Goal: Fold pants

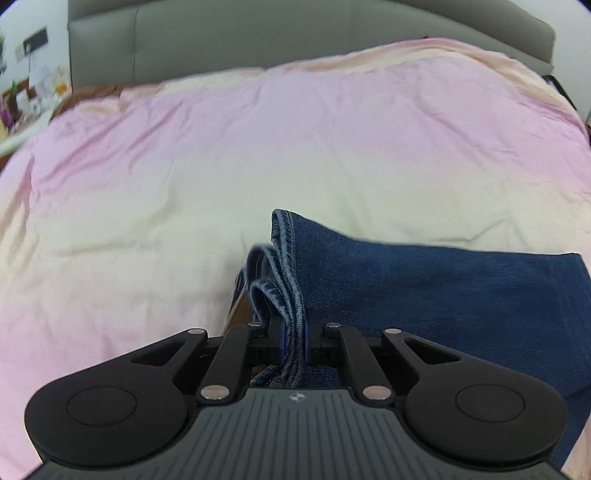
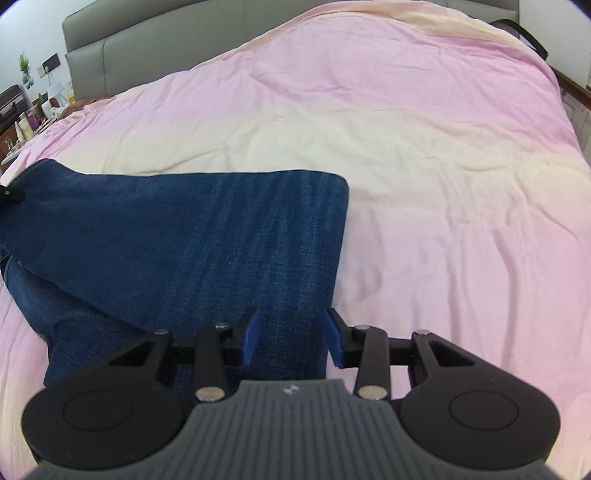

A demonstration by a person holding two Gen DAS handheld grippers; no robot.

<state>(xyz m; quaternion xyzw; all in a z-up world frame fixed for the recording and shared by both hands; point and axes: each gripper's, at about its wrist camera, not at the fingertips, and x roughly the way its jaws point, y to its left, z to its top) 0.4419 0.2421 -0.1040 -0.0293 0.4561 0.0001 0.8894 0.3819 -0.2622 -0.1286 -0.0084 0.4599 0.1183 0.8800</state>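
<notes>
Left gripper tilted down, jaws pinching jeans.

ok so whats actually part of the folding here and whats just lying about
Part of the job:
- jeans
- left gripper, shut on the jeans' hems
- right gripper, open over the jeans
- bed cover, the work surface

Lying about:
- headboard
- clutter on the side table
- black strap

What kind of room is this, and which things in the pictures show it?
Most likely a bedroom. A wide bed under a pink and cream cover fills both views, a grey padded headboard stands behind it, and a cluttered bedside surface sits at its side.
</notes>
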